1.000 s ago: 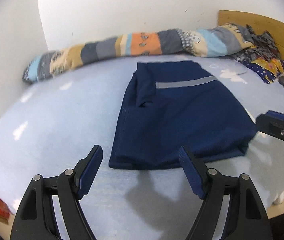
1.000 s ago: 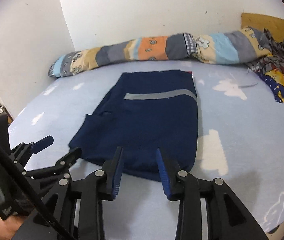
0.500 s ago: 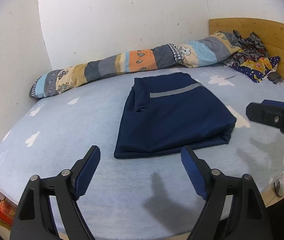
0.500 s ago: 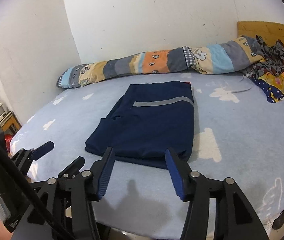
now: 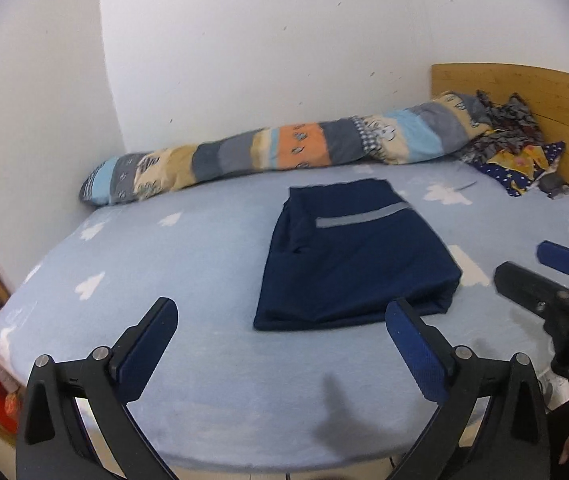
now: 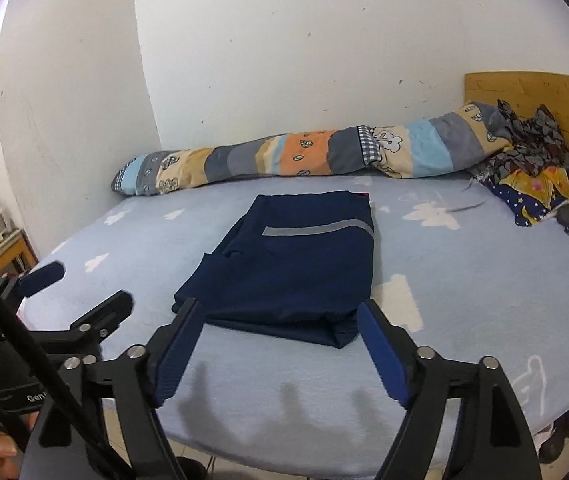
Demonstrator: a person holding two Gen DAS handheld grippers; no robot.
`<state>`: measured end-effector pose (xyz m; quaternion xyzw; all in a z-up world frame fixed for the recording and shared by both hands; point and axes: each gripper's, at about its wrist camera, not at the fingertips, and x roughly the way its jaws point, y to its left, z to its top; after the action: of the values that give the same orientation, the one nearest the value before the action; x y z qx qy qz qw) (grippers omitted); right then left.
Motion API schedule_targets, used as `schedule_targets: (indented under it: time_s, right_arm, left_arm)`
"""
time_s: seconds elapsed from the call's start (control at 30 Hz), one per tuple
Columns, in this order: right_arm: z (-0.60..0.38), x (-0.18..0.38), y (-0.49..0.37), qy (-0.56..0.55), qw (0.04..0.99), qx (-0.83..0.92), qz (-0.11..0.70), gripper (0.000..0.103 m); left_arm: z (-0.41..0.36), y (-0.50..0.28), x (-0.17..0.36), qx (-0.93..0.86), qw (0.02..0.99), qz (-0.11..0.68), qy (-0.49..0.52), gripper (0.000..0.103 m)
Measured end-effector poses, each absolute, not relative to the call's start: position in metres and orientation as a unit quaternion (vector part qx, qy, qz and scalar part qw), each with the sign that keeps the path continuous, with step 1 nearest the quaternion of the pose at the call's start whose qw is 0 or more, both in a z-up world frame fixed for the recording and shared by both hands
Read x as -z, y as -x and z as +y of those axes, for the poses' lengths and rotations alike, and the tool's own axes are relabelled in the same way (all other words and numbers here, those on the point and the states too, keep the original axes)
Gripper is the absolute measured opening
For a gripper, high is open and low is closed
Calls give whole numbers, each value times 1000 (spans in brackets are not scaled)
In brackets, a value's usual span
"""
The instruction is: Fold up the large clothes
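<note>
Claws first: the left gripper (image 5: 280,336) is opening, its jaws spreading very wide with nothing between them but bare sheet, and it is touching nothing. The right gripper (image 6: 278,344) is opening too, a little less wide, and is holding nothing; the near edge of the folded garment (image 6: 288,268) is showing beyond its fingertips, apart from the pads. Each gripper is carrying two black plastic fingers (image 5: 144,344) faced with ribbed dark-blue pads.

One garment is lying on the bed (image 5: 164,280), toward the middle and nearer the front edge than the wall side. It is dark navy, smooth and matte, folded into a rough rectangle, with one grey stripe (image 5: 360,216) crossing it near its far end and a loose fold running down its left side.

One light-blue sheet with white cloud shapes is covering the mattress; it is looking soft and slightly fuzzy. One long rolled quilt (image 6: 304,156) in patchwork blocks of orange, grey, cream and pale blue is lying along the back edge against the white wall. One heap of crumpled patterned cloth (image 6: 540,176), partly dark blue with yellow, is sitting in the back right corner by the wooden headboard (image 6: 556,96), whose boards are pale and grained.
</note>
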<state>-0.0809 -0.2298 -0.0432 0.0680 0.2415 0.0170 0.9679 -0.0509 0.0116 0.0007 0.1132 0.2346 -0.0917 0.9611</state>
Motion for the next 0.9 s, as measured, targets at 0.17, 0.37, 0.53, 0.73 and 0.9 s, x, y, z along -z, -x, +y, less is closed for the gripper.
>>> schedule_targets:
  time_s: [0.17, 0.37, 0.53, 0.73, 0.9]
  right_arm:
    - [-223, 48, 75, -47, 967, 1, 252, 92]
    - [-212, 54, 67, -36, 965, -3, 260, 94]
    - [-206, 57, 65, -37, 964, -17, 264, 94]
    - [-207, 58, 63, -35, 963, -20, 268, 94]
    - [-208, 59, 62, -37, 962, -20, 270, 94]
  left_arm:
    - [29, 48, -4, 117, 961, 243, -66, 103]
    - [31, 29, 4, 95, 953, 280, -65, 103]
    - [35, 24, 6, 90, 950, 293, -58, 103]
    - [43, 24, 3, 89, 953, 288, -35, 103]
    - [41, 25, 3, 91, 951, 290, -46, 103]
